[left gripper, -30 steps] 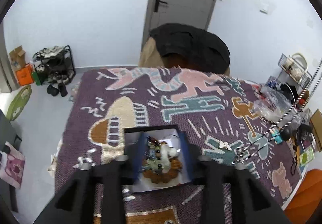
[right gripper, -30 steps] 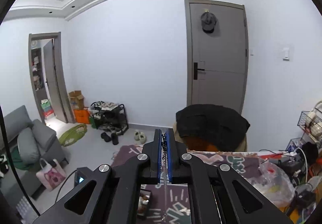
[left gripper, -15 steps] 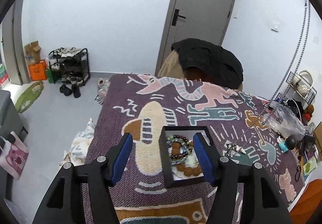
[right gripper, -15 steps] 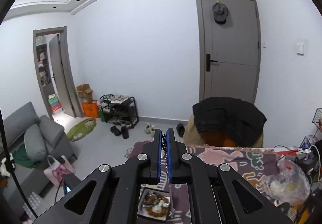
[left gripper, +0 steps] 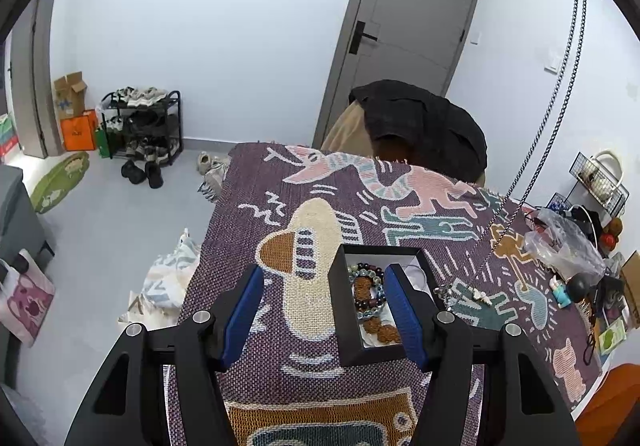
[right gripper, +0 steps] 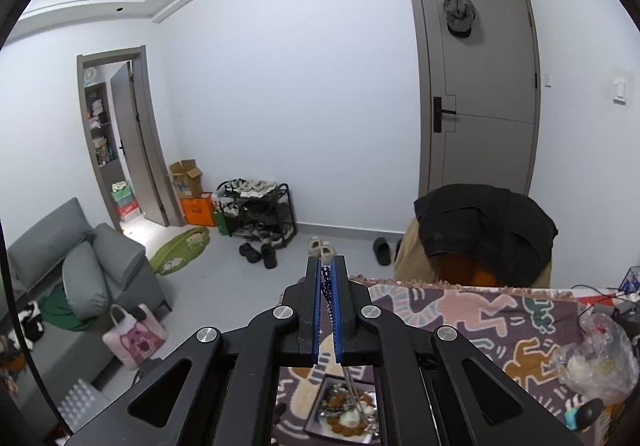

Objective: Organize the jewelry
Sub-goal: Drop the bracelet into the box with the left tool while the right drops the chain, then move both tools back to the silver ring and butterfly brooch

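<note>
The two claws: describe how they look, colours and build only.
Both alike: the left claw and the right claw have matte black angular linkage arms with triangular cut-outs, round silver pivot bolts, and flat fingers lined with blue pads. No cables, markings or sleeves show.

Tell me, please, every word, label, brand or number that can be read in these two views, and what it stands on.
No text can be read.
Orange bag beside the shoe rack: a dark mark, too blurred.
Cardboard box: blue print, too small.
Green card at the table's edge: print unreadable.
</note>
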### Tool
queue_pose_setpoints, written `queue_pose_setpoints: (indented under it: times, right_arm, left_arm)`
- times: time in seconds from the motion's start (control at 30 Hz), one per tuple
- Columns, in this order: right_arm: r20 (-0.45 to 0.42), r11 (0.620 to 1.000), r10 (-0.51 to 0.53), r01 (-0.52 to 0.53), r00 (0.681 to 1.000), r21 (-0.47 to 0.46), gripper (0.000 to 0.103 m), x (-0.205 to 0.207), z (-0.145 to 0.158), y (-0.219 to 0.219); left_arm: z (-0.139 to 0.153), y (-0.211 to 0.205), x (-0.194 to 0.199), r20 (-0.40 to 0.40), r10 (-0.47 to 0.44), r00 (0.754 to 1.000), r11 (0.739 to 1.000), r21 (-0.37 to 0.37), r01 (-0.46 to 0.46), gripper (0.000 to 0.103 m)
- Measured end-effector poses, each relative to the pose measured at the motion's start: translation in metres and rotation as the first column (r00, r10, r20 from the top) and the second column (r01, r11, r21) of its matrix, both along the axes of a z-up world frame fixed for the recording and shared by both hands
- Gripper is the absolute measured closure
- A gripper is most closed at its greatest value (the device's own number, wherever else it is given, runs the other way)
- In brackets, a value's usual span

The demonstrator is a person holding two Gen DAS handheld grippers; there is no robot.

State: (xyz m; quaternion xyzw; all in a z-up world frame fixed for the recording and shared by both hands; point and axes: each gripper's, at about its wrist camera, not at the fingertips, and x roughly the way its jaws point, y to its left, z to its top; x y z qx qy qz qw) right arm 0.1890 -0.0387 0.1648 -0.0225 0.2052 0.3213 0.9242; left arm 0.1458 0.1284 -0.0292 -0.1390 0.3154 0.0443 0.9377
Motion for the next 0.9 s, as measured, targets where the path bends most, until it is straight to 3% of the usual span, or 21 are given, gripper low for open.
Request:
queue_pose_setpoints:
  times: [0.27,0.47,0.5,0.6,0.9]
  right_arm:
    - [0.029,1.0,0.018,-0.018,0.999,-0.008,0.098,-0.007,0.008,0.008]
    - [-0.063,0.996,0.042,-0.047,0.997,-0.077,0.097,0.01,-0.022,0.023]
    - [-0.084,0.994,0.04,-0.048,0.996,-0.097,0.092,0.015,-0.03,0.025]
    - [-0.12,0.991,0.026,-0.041,0.992,-0.126,0.058,0.024,-0.048,0.026]
    - [-0.16,0.991,0.001,-0.022,0.987,-0.134,0.055,0.033,-0.078,-0.009]
  left_arm:
    - [0.002,0.003,-0.002,0.009,-0.002,1.0,1.0,-0.011,0.002,0.039]
    - [0.001,0.008,-0.005,0.012,0.007,1.0,1.0,-0.018,-0.007,0.039]
    - [0.0,0.009,-0.005,0.009,0.011,1.0,1.0,-0.02,-0.011,0.039]
    - [-0.002,0.012,-0.004,0.004,0.019,1.0,0.999,-0.027,-0.018,0.039]
    - [-0.006,0.006,0.002,-0.011,0.009,1.0,0.999,-0.04,-0.009,0.039]
